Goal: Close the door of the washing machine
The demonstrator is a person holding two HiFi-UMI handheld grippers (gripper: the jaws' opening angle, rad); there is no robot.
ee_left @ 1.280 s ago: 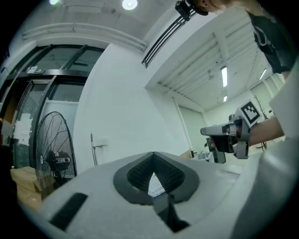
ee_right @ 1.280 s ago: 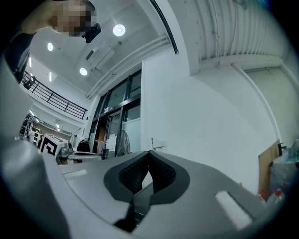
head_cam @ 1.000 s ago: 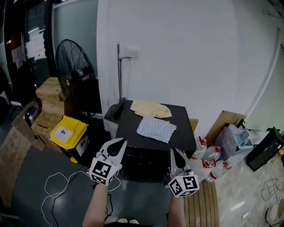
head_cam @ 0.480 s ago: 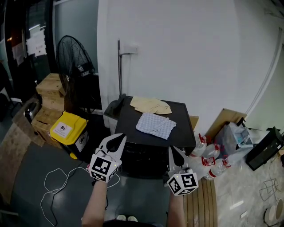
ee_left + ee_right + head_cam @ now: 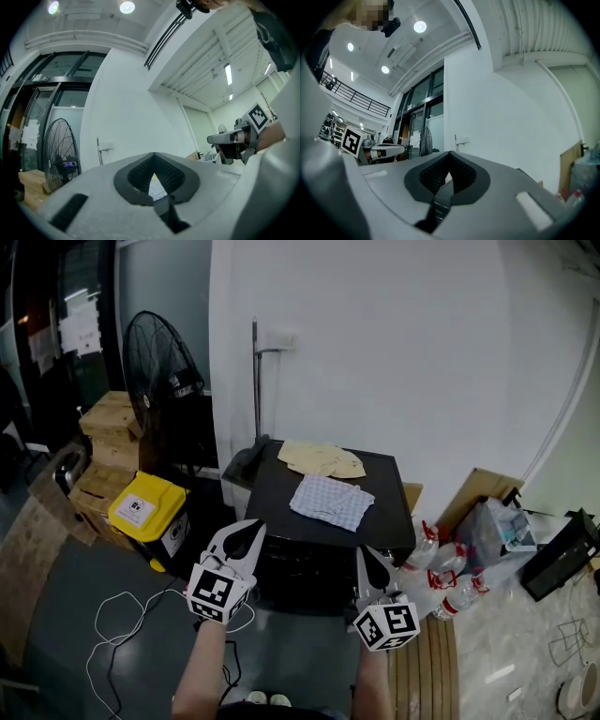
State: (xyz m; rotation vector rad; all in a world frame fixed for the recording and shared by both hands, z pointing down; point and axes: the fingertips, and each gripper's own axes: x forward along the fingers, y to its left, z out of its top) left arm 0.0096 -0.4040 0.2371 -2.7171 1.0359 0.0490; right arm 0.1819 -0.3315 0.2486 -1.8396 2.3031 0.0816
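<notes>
The washing machine is a black box against the white wall, seen from above in the head view. A checkered cloth and a beige cloth lie on its top. Its front face is in shadow, and I cannot make out the door. My left gripper hovers at the machine's front left corner, jaws shut and empty. My right gripper hangs in front of the machine's right side, also shut on nothing. Each gripper view looks over its own closed jaws, left gripper and right gripper, towards the wall.
A black standing fan, stacked cardboard boxes and a yellow-lidded bin stand left of the machine. Water bottles and a wooden board lie to its right. A white cable loops on the dark floor.
Both grippers hold their places in front of the machine. Only the head view has shifted slightly.
</notes>
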